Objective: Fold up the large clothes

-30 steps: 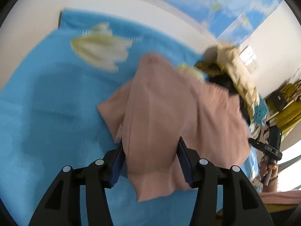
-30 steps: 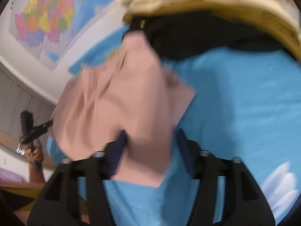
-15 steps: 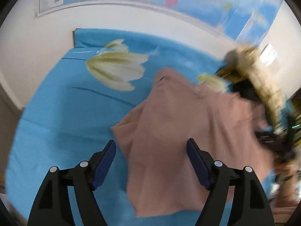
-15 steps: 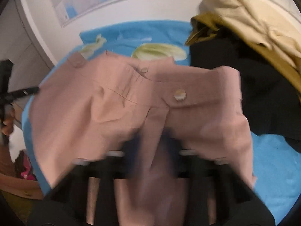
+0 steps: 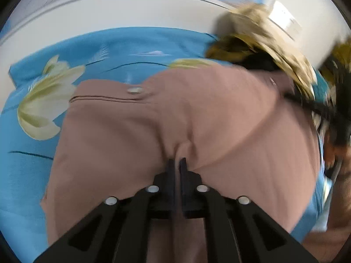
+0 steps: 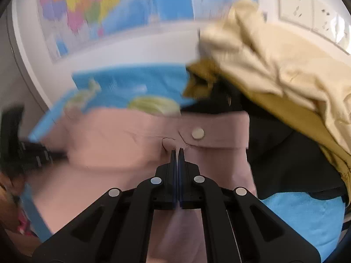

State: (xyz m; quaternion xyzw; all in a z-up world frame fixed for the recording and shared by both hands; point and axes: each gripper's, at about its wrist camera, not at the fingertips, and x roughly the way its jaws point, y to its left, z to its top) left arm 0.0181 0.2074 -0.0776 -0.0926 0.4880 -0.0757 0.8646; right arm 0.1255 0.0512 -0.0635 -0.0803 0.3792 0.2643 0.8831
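Both grippers are clamped on the same pink garment (image 5: 136, 135), which looks like a pair of trousers or shorts with a buttoned waistband. In the left wrist view the left gripper (image 5: 177, 161) has its jaws pressed together on a pinched ridge of the pink cloth, with creases fanning away from the tips. Ahead of the jaws and a little to their left sits a pale round button (image 5: 135, 90) on the waistband, and the cloth spreads out wide to both sides of the jaws and drops below them.

In the right wrist view the right gripper (image 6: 177, 152) likewise has its jaws shut on a small fold of the garment (image 6: 109, 140), just below the waistband seam. A second round button (image 6: 198, 133) lies just ahead of the tips and slightly to their right.

The garment rests on a blue bedsheet (image 5: 28, 175) printed with pale tulip flowers (image 5: 43, 100), which shows to the left of the left jaws and beyond the waistband. Ahead and to the right of the right jaws lies a heap of other clothes: a cream garment (image 6: 274, 65) on top, mustard cloth (image 6: 204, 76) under it, and black fabric (image 6: 289, 157) touching the pink waistband's right end. A coloured wall map (image 6: 92, 11) hangs beyond the bed, and white wall sockets (image 6: 307, 8) sit far to the right.
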